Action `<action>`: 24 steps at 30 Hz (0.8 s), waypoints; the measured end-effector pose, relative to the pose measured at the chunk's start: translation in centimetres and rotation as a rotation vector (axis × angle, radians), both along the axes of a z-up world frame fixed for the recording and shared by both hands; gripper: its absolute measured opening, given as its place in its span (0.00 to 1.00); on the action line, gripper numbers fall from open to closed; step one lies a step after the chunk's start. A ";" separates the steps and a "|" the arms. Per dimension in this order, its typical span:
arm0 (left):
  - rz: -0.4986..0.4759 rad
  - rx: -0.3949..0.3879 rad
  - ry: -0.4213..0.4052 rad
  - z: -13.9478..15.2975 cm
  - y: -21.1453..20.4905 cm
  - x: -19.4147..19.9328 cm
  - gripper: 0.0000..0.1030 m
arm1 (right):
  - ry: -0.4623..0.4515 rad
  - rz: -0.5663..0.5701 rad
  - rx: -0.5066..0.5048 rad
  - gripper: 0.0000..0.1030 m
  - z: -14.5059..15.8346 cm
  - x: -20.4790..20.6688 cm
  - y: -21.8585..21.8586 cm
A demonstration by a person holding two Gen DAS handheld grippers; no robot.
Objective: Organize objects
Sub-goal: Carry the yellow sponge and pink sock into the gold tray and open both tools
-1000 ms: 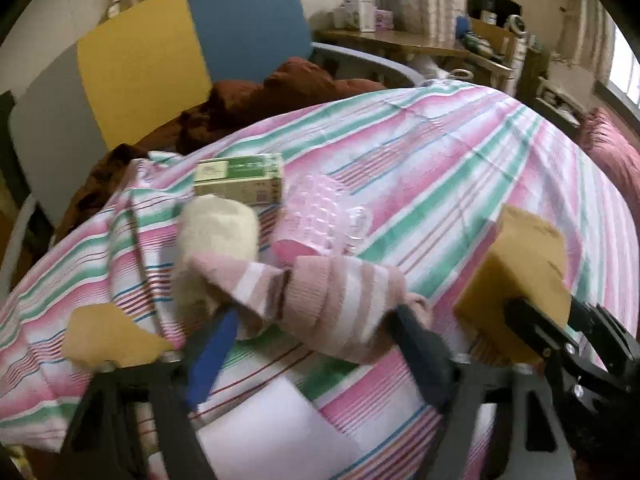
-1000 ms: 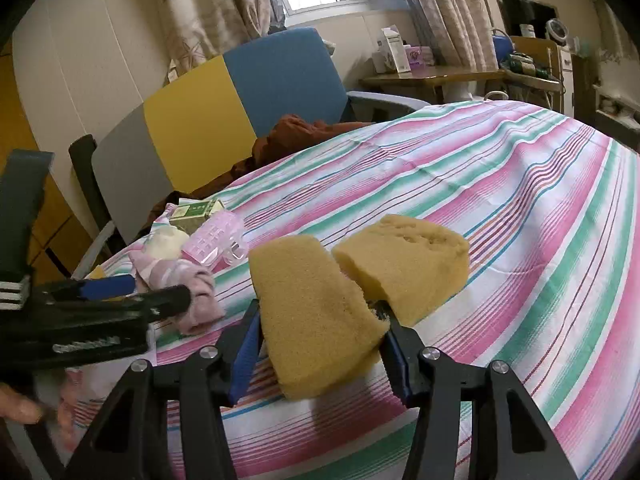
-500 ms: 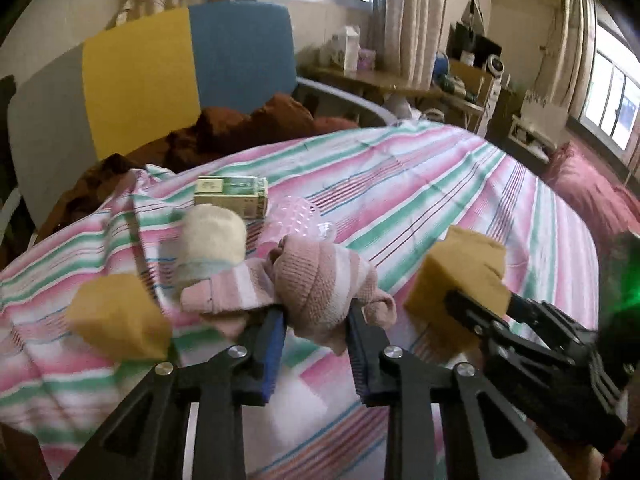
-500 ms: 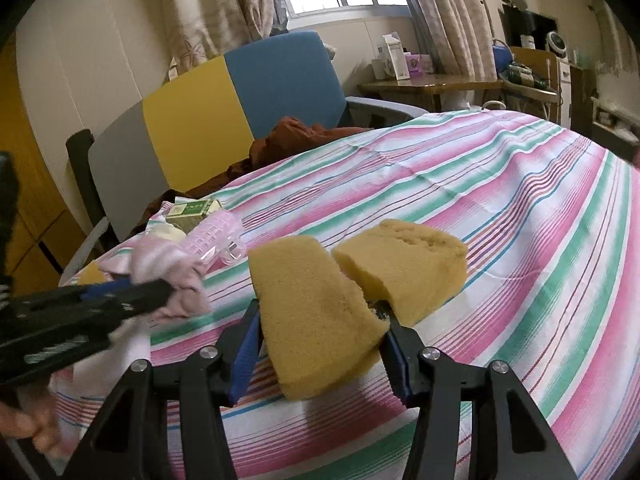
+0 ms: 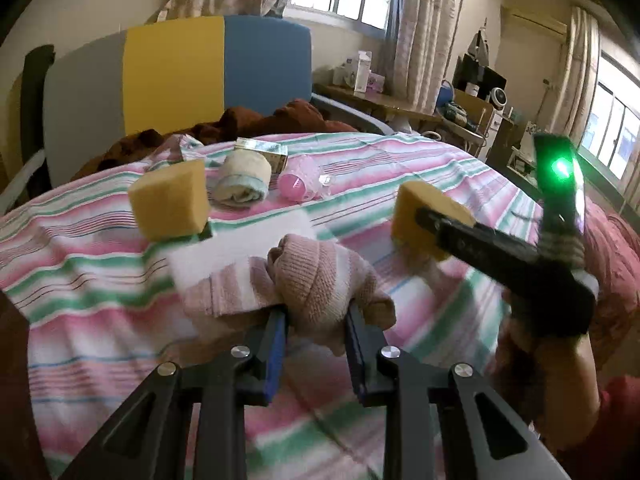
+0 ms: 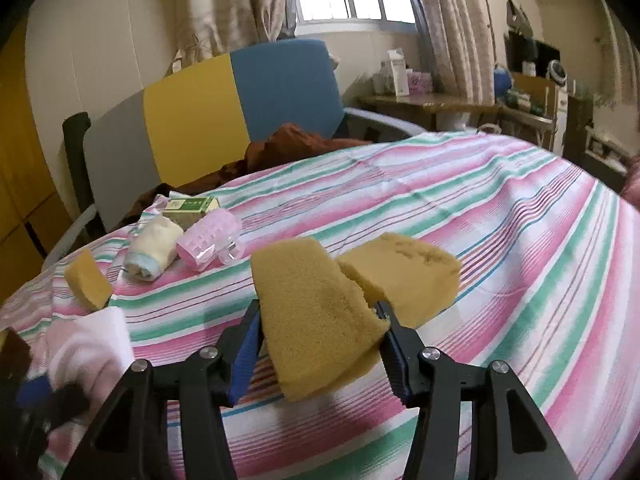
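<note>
Sock (image 5: 320,280) is pinched firmly in your left gripper (image 5: 316,320), lifted above the white cloth (image 5: 248,236). Your right gripper (image 6: 320,332) clamps a sponge (image 6: 312,312) right of that cloth. You are carrying; next choose each one's place and lower gently.

Striped bedspread (image 6: 500,216) bearing, toward ten o'clock, green box (image 6: 191,207), rolled towel (image 6: 154,250), pink cup (image 6: 208,242), sponge (image 6: 88,280).
</note>
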State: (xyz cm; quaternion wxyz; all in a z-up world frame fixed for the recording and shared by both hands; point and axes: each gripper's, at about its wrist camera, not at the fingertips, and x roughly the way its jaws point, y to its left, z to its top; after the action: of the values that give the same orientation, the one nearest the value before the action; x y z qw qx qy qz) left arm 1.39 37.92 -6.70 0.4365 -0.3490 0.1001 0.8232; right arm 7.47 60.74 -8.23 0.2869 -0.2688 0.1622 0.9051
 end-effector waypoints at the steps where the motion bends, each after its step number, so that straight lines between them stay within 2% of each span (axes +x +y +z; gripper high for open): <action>1: -0.005 0.004 -0.002 -0.1 -0.3 0.3 0.26 | 0.003 -0.004 0.007 0.53 0.1 0.1 -0.1; 6: -0.010 0.002 -0.022 -0.9 -2.2 1.5 0.26 | 0.010 -0.002 0.027 0.53 0.4 0.9 -1.0; 13: 0.033 0.027 -0.066 -1.4 -4.6 1.6 0.26 | 0.002 0.022 0.043 0.53 0.4 1.8 -2.6; 24: 0.058 0.067 -0.090 -0.5 -8.1 2.2 0.26 | 0.009 0.074 -0.042 0.53 -0.3 4.4 -5.5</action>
State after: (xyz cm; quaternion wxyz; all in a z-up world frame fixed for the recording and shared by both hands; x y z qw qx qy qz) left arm 3.62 29.79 -7.21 0.4280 -0.3738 0.0426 0.8217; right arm 11.91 55.24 -8.54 0.2468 -0.2768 0.1725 0.9125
